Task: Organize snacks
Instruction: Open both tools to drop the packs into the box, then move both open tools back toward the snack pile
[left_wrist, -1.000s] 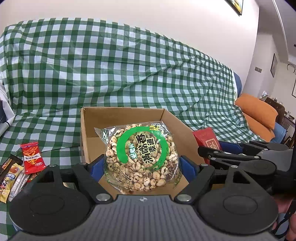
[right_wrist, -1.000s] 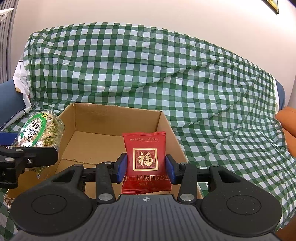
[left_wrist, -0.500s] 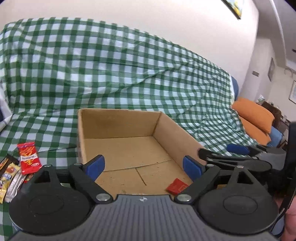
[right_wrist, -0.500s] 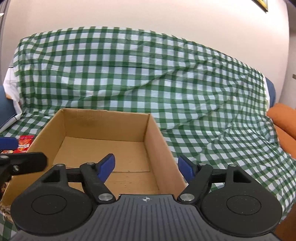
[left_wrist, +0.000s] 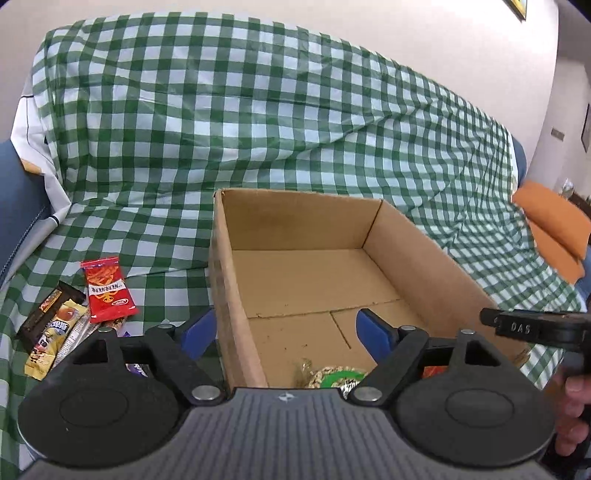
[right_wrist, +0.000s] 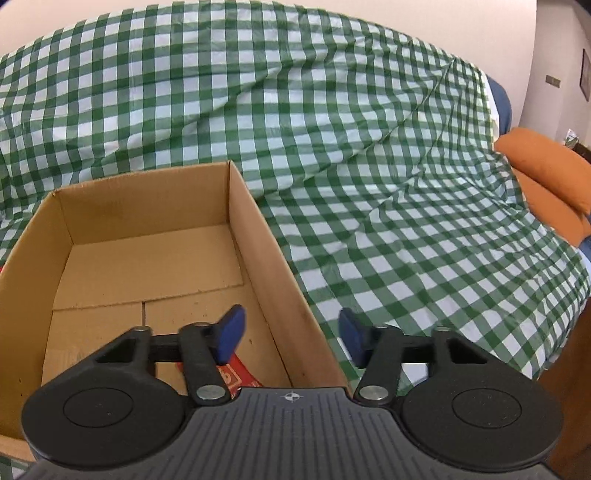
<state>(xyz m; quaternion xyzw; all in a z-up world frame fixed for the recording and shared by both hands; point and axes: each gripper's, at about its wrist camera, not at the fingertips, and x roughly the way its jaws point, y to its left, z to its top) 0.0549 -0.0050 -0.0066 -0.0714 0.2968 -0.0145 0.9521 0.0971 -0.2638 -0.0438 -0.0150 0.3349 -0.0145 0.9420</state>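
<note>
Left wrist view, nearest the camera: the left gripper (left_wrist: 286, 330) is shown with its blue-padded jaws spread wide and nothing held between them; the left wall of the cardboard box (left_wrist: 225, 295) stands in the gap. Just beyond the gripper body, at the near end of the box floor, a bag of puffed snacks with a green ring (left_wrist: 334, 374) is seen lying, mostly hidden by the gripper. A sliver of a red packet (left_wrist: 434, 371) is visible beside it, under the right finger. At the right edge, part of the right gripper (left_wrist: 535, 326) is seen above the box's right wall, with a hand (left_wrist: 570, 413) below it.

To the left of the box, on the green checked cloth (left_wrist: 258, 122), a small pile of snack packets is laid out: a red packet of sticks (left_wrist: 107, 288), a yellow sachet (left_wrist: 51, 336) and a dark brown bar (left_wrist: 44, 310), overlapping one another. A purple wrapper (left_wrist: 135, 367) is partly hidden under the left finger.

Right wrist view: the right gripper (right_wrist: 288, 334) is likewise shown wide open and empty, its fingers straddling the box's right wall (right_wrist: 280, 280). The red packet (right_wrist: 236, 374) is seen lying on the box floor in the near right corner, below the left finger. The far part of the box floor is bare cardboard.

Farthest back, the cloth is draped over a sofa, and an orange cushion (right_wrist: 546, 173) is seen at the right.
</note>
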